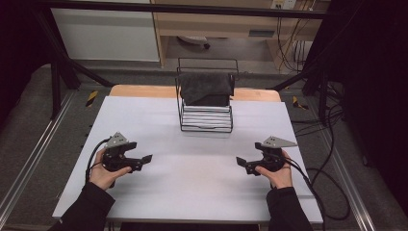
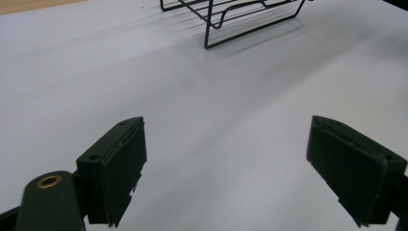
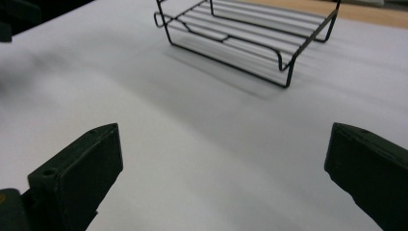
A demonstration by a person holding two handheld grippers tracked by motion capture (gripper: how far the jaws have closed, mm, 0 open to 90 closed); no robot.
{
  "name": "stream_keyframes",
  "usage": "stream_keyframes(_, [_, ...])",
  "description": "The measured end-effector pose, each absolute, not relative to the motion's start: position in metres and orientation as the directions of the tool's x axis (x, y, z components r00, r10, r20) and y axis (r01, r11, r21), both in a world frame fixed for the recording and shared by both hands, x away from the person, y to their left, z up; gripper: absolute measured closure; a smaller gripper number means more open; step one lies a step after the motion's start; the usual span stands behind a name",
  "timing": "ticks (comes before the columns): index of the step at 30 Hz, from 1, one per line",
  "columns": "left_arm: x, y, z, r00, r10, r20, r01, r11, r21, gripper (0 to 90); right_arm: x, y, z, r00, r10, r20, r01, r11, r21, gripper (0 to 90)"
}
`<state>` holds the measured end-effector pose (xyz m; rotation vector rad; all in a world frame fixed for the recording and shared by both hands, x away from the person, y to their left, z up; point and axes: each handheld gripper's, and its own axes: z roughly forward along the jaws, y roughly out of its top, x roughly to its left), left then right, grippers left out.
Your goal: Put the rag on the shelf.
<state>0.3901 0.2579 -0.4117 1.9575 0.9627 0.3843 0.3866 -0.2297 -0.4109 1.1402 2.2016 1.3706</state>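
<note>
We see a white worktop (image 1: 192, 183) with a black wire rack (image 1: 206, 103) standing at its far middle. A dark grey cloth (image 1: 206, 86) hangs over the rack's upper bar and covers its upper part; the slatted base of the rack rests on the white surface below it. Behind the rack, a strip of bare wood shows along the far edge of the worktop.

The left tongs (image 1: 146, 158) sit at the near left of the worktop, gripped in the person's left hand (image 1: 107, 172), with their tips pointing inward toward the middle. In the left gripper view we see their two black jaws spread wide, with bare white surface between them and a corner of the rack's base (image 2: 231, 19) farther off at the top.

The right tongs (image 1: 241, 161) sit at the near right, held in the right hand (image 1: 277, 174), and point inward toward the left pair. The two pairs are well apart, with open worktop between them. In the right gripper view we find these jaws also spread wide and holding nothing, and the rack's base (image 3: 250, 36) lies ahead of them, well clear of the tips.

A black cable trails from each pair toward the person, and both dark sleeves come in from the near edge.
</note>
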Motion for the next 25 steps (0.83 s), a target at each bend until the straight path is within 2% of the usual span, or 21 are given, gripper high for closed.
stream_keyframes(14, [0.368, 0.286, -0.434, 0.634, 0.765, -0.110, 0.499, -0.296, 0.814, 14.1, 0.367, -0.261, -0.439, -0.621, 0.770, 0.149, 0.498, 0.240, 0.833, 0.6])
stream_keyframes(25, [0.365, 0.291, -0.441, 0.637, 0.765, -0.096, 0.496, -0.311, 0.811, 14.2, 0.364, -0.261, -0.443, -0.632, 0.762, 0.138, 0.503, 0.269, 0.821, 0.6])
